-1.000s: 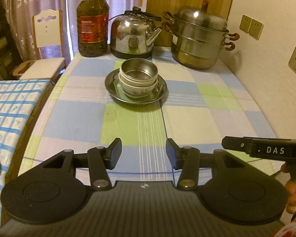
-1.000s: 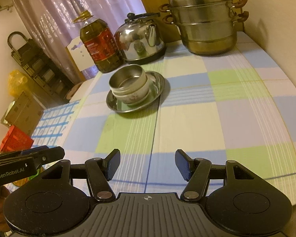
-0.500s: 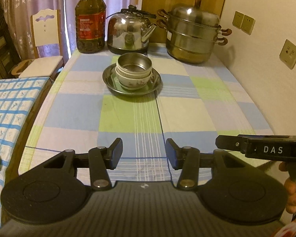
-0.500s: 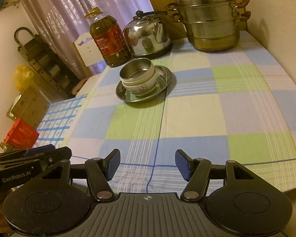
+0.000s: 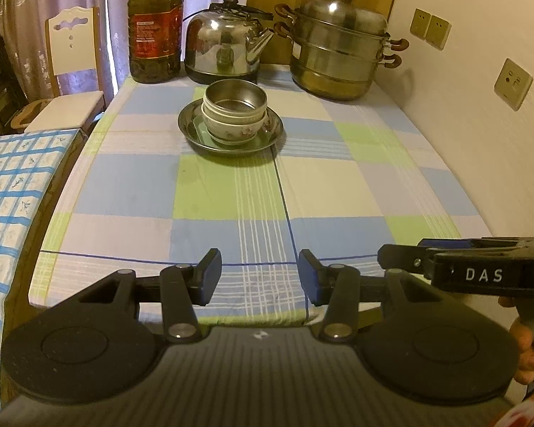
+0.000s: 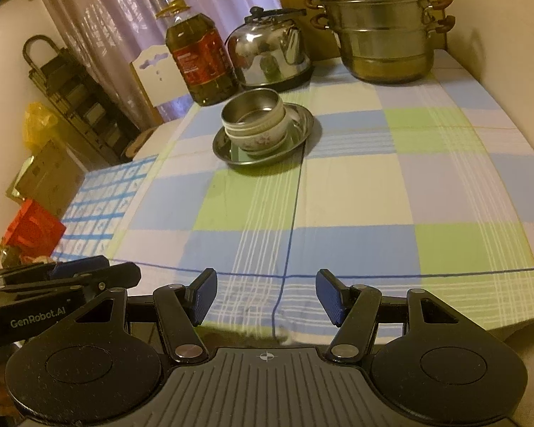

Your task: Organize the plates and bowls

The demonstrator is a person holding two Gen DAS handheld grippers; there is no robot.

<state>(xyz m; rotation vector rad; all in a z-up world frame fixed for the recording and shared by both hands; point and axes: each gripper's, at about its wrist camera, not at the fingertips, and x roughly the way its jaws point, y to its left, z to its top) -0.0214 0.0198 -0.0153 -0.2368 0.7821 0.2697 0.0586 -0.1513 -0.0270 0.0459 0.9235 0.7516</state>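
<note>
Left wrist view cuts off the right gripper (image 5: 391,254) at 3 o'clock, its pads hidden. Stacked bowls (image 5: 235,112), steel over floral ceramic, perhaps three, sit on a steel plate (image 5: 274,131) at 12 o'clock. Both grippers' fingers gape wide, empty; left gripper (image 5: 260,277).

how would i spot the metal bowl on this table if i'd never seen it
Start at the checked tablecloth and find the round steel plate in front of the kettle. A stack of bowls sits on it. The metal bowl is the top one, shiny and plain, nested in a flower-patterned ceramic bowl.
</note>
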